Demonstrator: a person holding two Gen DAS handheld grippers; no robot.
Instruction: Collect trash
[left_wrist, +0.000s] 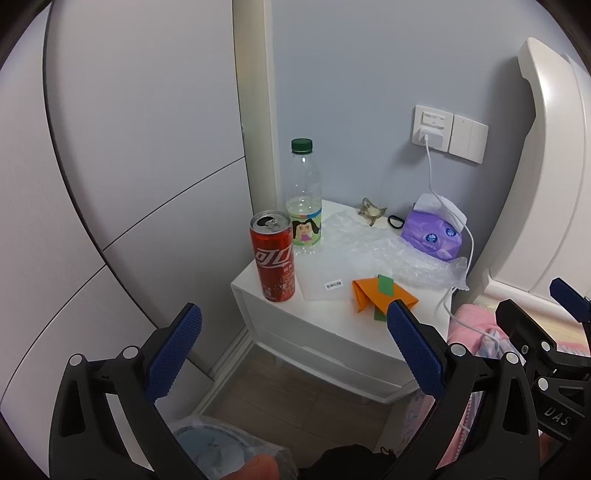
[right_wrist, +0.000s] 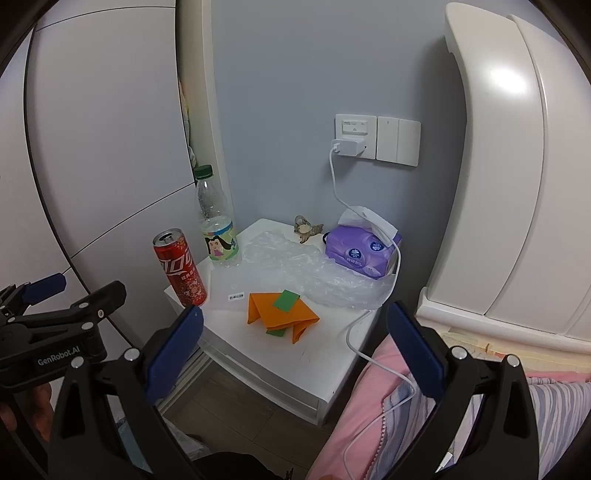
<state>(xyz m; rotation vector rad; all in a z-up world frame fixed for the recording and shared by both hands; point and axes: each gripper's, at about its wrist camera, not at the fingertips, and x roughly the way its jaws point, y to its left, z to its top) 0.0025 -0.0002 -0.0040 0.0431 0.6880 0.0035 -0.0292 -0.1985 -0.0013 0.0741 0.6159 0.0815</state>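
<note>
White desk (left_wrist: 332, 321) in the corner carries a red can (left_wrist: 274, 258) at its near left, a bottle (left_wrist: 303, 199) behind, orange paper (left_wrist: 380, 295) near right. Both claws, left claw (left_wrist: 291, 354) and right claw (right_wrist: 295, 350), hover wide, empty.

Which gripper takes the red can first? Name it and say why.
Left, probably. The left gripper is open and the red can stands at the nightstand's near left corner, on its side. The right gripper, also open, lines up nearer the orange paper.

White nightstand (right_wrist: 325, 369) in corner: pale blue wall (right_wrist: 295, 74), wall socket (right_wrist: 355, 134), grey wardrobe doors (left_wrist: 129, 147), brown floor (left_wrist: 295, 398).
</note>
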